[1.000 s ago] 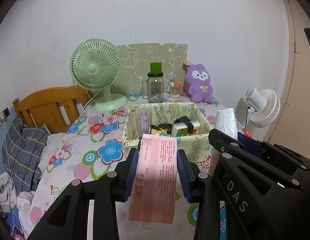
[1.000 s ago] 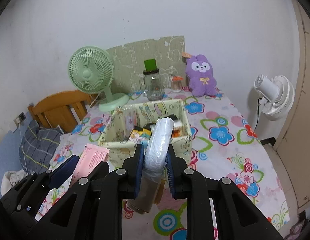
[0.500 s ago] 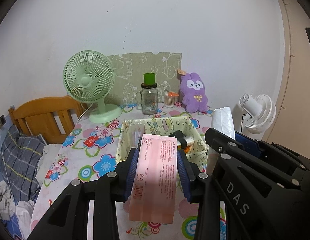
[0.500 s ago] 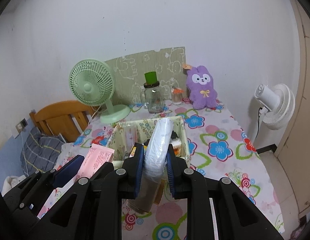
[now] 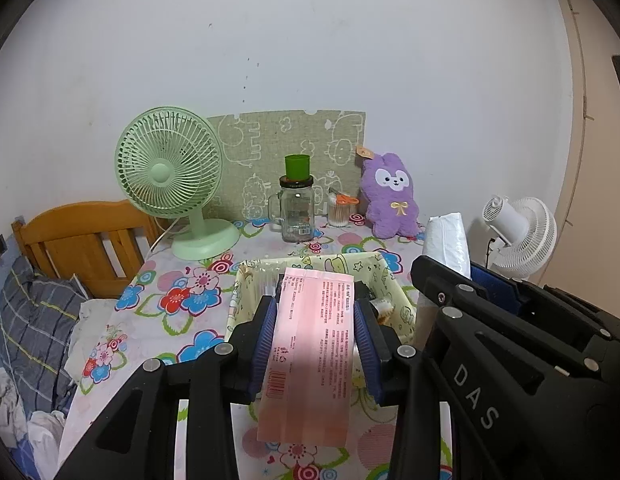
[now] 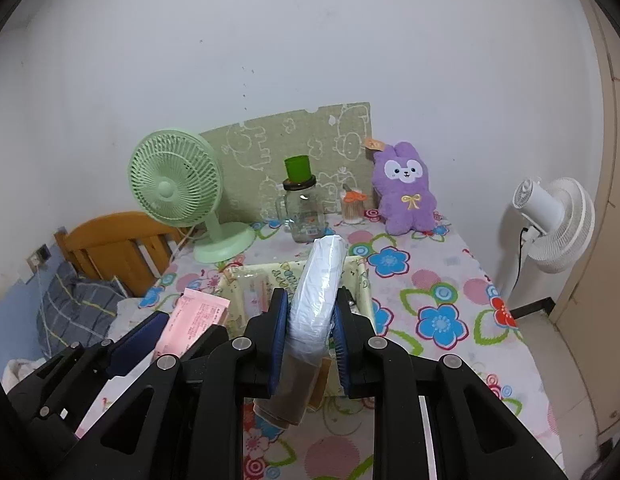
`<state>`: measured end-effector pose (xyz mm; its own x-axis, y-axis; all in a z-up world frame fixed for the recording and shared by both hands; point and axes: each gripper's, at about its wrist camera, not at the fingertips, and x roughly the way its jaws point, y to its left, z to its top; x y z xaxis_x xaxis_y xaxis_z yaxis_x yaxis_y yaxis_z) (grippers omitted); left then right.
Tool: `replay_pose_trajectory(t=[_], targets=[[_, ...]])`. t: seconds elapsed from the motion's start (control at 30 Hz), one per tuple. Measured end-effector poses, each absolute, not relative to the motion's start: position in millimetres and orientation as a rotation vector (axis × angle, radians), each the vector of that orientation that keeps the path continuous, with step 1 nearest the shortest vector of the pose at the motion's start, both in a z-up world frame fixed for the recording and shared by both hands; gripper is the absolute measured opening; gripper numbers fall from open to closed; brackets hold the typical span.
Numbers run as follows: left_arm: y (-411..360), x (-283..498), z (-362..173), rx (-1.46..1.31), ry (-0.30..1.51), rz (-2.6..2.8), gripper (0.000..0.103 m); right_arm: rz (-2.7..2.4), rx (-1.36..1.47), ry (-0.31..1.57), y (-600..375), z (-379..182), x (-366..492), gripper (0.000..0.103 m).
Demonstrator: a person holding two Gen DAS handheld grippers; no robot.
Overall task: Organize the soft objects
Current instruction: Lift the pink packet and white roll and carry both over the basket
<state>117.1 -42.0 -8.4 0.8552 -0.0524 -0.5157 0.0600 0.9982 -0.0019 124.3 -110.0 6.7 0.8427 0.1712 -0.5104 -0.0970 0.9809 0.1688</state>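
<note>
My left gripper (image 5: 314, 324) is shut on a flat pink packet (image 5: 310, 352) and holds it above the flowered table, in front of a pale yellow fabric basket (image 5: 393, 292). My right gripper (image 6: 308, 330) is shut on a white plastic-wrapped pack (image 6: 317, 300) with a brown lower end, also in front of the basket (image 6: 359, 280). The pack shows in the left wrist view (image 5: 447, 244) and the pink packet in the right wrist view (image 6: 192, 326). The basket holds several small items, mostly hidden. A purple plush rabbit (image 5: 391, 196) leans on the back wall.
A green desk fan (image 5: 170, 176) stands back left, a glass jar with a green cup (image 5: 297, 208) and a swab jar (image 5: 341, 210) at the back. A patterned board (image 5: 286, 156) leans on the wall. A white floor fan (image 5: 517, 236) stands right, a wooden headboard (image 5: 82, 240) left.
Both grippers have risen and drawn back from the basket with their loads still held. The basket now sits lower and more hidden behind the packet and the pack.
</note>
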Motion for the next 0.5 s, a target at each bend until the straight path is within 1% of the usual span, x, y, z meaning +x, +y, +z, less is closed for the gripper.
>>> replay_pose_trajectory(t=[0.5], targets=[[-40.0, 163.8, -16.3, 0.014, 0.563, -0.042, 0.040, 0.141, 0.129, 0.575, -107.6, -3.0, 179.7, 0.025]])
